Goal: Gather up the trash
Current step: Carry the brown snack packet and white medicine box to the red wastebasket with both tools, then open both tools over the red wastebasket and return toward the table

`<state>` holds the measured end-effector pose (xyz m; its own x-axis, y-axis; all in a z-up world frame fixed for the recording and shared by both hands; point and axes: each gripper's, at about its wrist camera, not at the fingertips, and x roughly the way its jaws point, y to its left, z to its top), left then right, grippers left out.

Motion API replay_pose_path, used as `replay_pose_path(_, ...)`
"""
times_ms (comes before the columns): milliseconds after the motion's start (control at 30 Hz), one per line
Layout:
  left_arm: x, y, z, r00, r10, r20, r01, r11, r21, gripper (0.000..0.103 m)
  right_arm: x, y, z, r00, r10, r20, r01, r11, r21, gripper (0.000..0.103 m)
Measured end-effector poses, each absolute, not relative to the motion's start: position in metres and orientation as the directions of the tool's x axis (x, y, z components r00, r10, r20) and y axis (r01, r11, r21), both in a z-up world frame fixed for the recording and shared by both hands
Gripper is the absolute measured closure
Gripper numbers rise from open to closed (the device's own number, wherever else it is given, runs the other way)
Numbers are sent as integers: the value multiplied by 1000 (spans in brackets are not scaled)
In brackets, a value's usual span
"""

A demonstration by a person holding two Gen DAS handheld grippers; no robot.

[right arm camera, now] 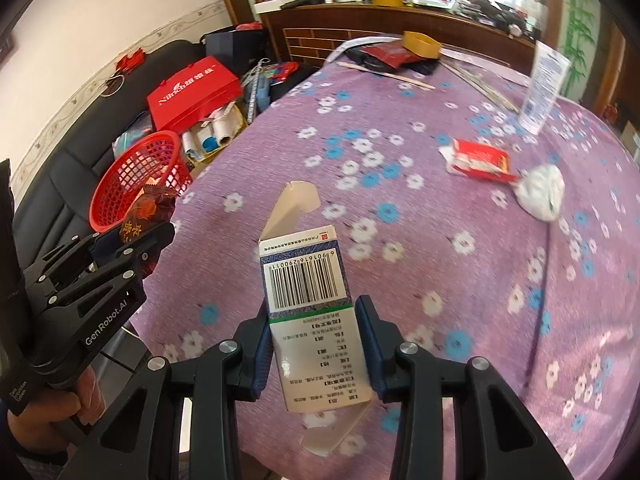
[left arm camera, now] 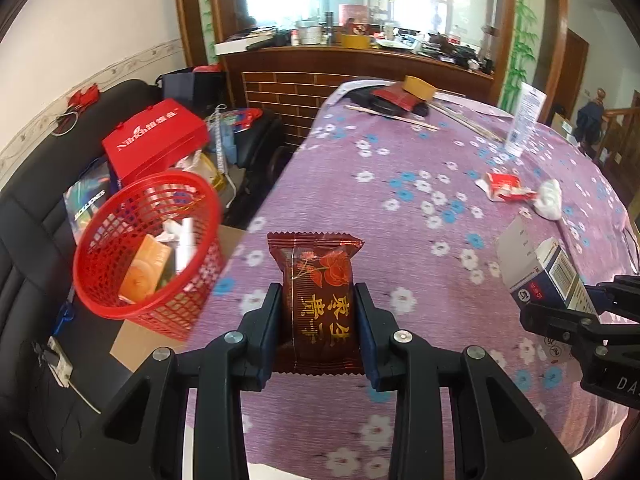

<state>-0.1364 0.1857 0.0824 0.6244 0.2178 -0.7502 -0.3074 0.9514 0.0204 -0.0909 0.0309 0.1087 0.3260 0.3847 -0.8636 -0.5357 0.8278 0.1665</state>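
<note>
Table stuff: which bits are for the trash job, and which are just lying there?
For the job:
- snack wrapper, held in the left gripper
- empty box, held in the right gripper
- red basket, already with trash inside
- red packet and white wad, probably trash too

Just lying about:
- tape roll
- white tube
- red bag

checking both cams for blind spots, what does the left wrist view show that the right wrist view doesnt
Left wrist only: the basket's contents, an orange packet and white scraps, and the front of the wrapper in the left gripper.

Right wrist only: the barcode side of the box in the right gripper, and the hand holding the left gripper.

Both: basket, red pack, white wad, tube.
</note>
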Motion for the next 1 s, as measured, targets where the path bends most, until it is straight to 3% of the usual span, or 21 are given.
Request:
replay_pose_path(633,-162,333,107,593,312,-742,-502,864,-38,70,-64,154,129,258,483,-836,-637,736,229,60)
replay_pose_path(1000,-164,400,98,573,287,-768,-553,826,-104,70,-45,263,140,160,570,-806,-717,628,302,60)
